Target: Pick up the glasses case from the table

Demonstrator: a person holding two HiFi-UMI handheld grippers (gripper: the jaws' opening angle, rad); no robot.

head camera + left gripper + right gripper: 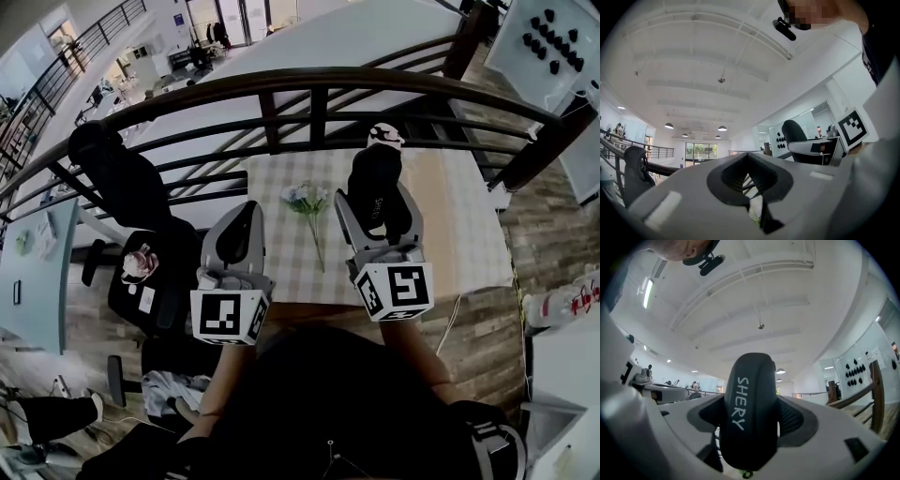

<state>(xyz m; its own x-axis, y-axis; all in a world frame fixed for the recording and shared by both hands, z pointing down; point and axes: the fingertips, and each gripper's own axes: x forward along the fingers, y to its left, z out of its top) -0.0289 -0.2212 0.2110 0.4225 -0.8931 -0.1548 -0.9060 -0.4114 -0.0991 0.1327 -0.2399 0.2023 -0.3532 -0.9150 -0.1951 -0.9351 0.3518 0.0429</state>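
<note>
Since my right claw (377, 212) stands clenched on the glasses case (749, 413), I judge the lift effectively made; the case sits on end between the jaws, its dark shell with the white lettering SHERY facing the right gripper view; in the head view it rises above the jaw tips, clear of the checked table (281, 258) below; both gripper views look up at the ceiling (759, 296), so both claws point steeply upward. Grip noted: the jaws bear on the two broad flanks of the case, with much of it standing proud of the tips; the shell looks smooth and rounded, so I judge slipping or pivoting the chief risk. Recommendation: hold the squeeze steady, neither slackened nor hardened; move slowly and without twisting the wrist; carry the case well apart from the railing (319, 86) ahead and from the flower (307, 199) lying on the table. My left claw (749, 180) is closed with nothing between its jaws; it hangs beside the right, apart from the case; it is free to steady the case from below should the hold shift.
</note>
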